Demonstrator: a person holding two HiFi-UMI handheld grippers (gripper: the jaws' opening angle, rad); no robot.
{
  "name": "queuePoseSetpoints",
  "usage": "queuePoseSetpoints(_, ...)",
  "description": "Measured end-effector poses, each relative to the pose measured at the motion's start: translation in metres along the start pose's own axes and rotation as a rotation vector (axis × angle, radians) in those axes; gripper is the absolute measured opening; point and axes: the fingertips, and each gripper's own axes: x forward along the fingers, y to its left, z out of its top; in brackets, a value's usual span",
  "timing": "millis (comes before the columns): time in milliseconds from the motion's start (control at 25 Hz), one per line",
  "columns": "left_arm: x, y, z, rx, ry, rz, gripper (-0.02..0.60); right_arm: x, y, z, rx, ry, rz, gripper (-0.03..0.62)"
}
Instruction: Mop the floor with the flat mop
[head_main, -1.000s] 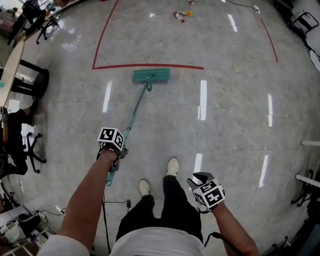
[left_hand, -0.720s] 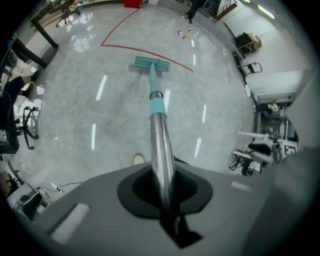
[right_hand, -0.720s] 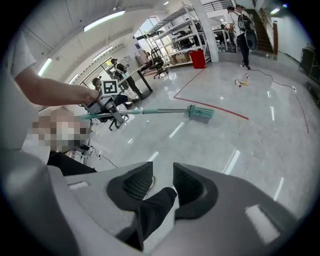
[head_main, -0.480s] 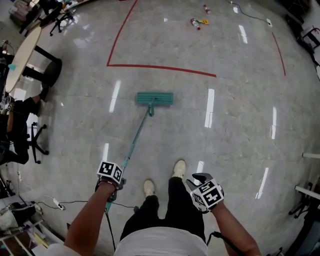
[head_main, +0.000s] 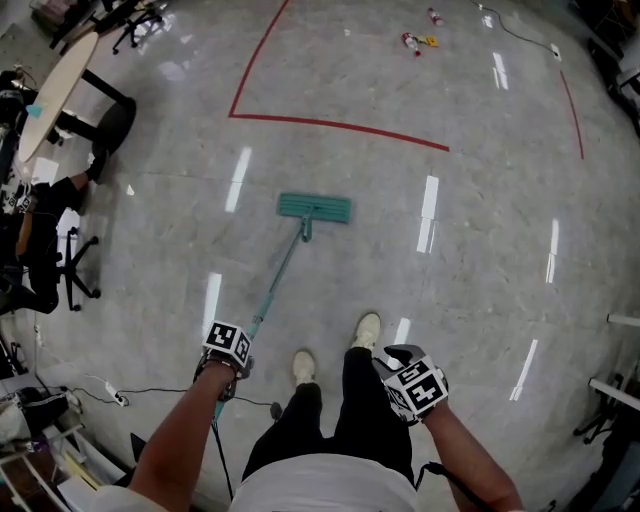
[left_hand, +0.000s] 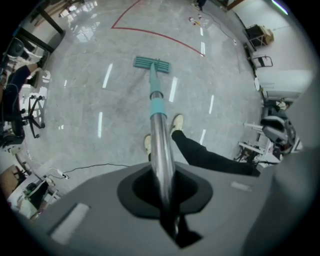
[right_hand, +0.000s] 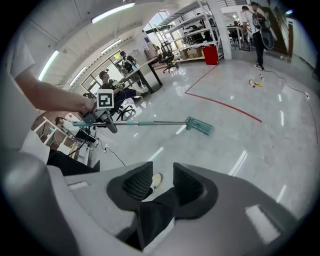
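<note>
The flat mop has a teal head (head_main: 315, 208) lying flat on the grey floor, short of the red tape line (head_main: 340, 126). Its pole (head_main: 272, 288) slants back to my left gripper (head_main: 232, 362), which is shut on the metal upper part. In the left gripper view the pole (left_hand: 161, 145) runs between the jaws of the left gripper (left_hand: 164, 187) down to the head (left_hand: 152, 64). My right gripper (head_main: 398, 356) hangs by the person's right leg, away from the mop. Its ribbed pads (right_hand: 135, 183) stand a little apart with nothing between them; the mop head (right_hand: 200, 126) lies beyond.
The person's light shoes (head_main: 366, 330) stand just behind the mop. A table (head_main: 55, 88), office chairs and a seated person (head_main: 38, 245) line the left side. A cable (head_main: 150, 392) trails on the floor at lower left. Small litter (head_main: 412, 42) lies far ahead, metal racks (head_main: 612, 395) at right.
The mop head has been drawn back from the red line towards the feet. My left gripper has come lower and closer to the body. The right gripper has stayed put.
</note>
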Motion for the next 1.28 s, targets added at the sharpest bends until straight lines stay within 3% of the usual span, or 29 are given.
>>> queuePoseSetpoints(440,-0.004,0.003,0.033,-0.003,0.011,-0.002,0.04,-0.005,-0.018,-0.005,0.032,0.018,-0.017,0.127)
queuePoseSetpoints(840,-0.03,0.005,0.093,0.02,0.001,0.033,0.041,-0.001,-0.027,0.005,0.059,0.004,-0.006,0.127)
queuePoseSetpoints(1280,-0.049,-0.003,0.175,0.026,-0.026,0.046,0.04,-0.009,-0.047,-0.017,0.129,0.021,-0.026,0.127)
